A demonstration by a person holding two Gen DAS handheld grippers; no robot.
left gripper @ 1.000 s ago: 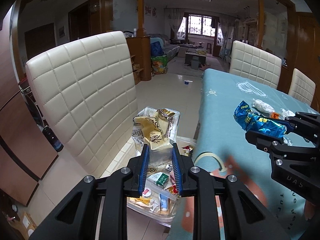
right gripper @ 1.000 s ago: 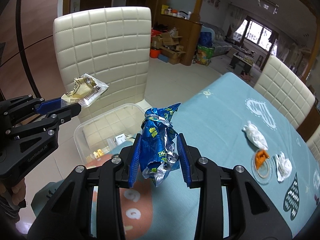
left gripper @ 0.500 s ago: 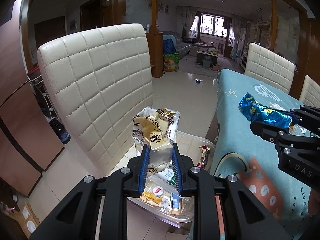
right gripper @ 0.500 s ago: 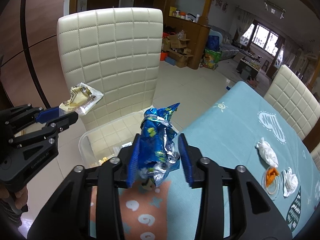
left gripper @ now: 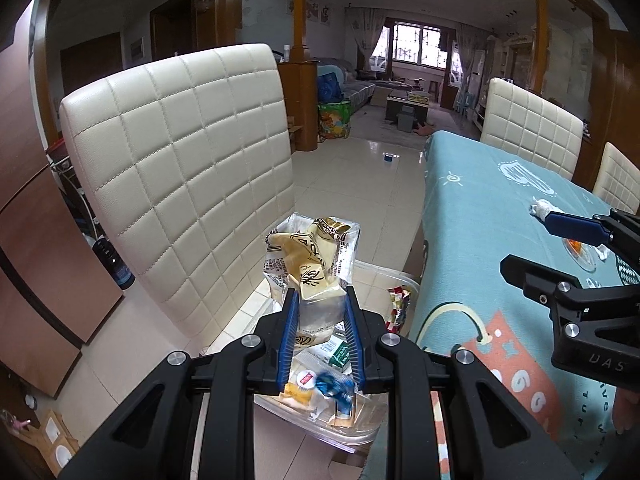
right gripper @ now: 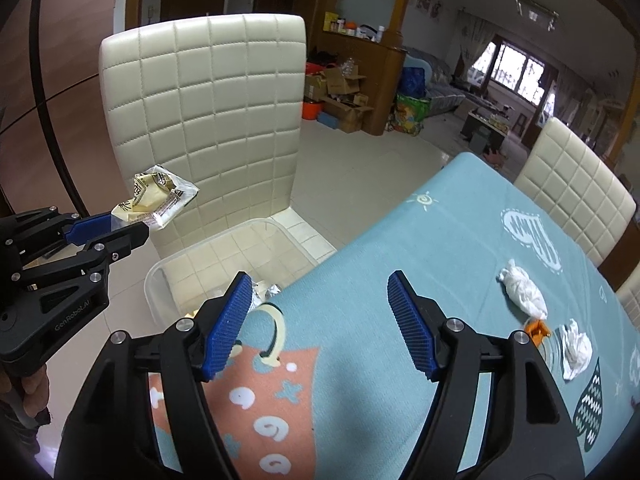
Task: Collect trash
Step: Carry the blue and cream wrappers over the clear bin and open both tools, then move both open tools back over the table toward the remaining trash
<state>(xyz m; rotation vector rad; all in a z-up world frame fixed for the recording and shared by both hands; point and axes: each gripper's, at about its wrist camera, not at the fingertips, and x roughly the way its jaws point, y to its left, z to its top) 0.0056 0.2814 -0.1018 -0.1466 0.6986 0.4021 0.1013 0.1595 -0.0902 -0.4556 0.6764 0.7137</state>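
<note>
My left gripper (left gripper: 318, 292) is shut on a crumpled yellow and clear snack wrapper (left gripper: 310, 256), held above a clear plastic bin (left gripper: 404, 278) on the floor. From the right wrist view, that gripper (right gripper: 134, 230) and its wrapper (right gripper: 160, 196) hang at the left, over the bin (right gripper: 160, 276). My right gripper (right gripper: 320, 280) hovers over the table's near corner, its jaws opening with nothing between them. A blue foil wrapper (left gripper: 335, 386) shows blurred inside the bin among other trash. In the left wrist view the right gripper (left gripper: 534, 246) is at the right edge.
A cream quilted chair (left gripper: 180, 180) stands right behind the bin. On the teal tablecloth (right gripper: 440, 248) lie two white tissue wads (right gripper: 520, 288) (right gripper: 576, 348) and an orange scrap (right gripper: 538, 330) on a clear dish. More cream chairs (right gripper: 572, 200) line the table's far side.
The right gripper's jaws have spread apart and the blue foil wrapper has dropped out of them into the bin. The left gripper still holds the yellow wrapper.
</note>
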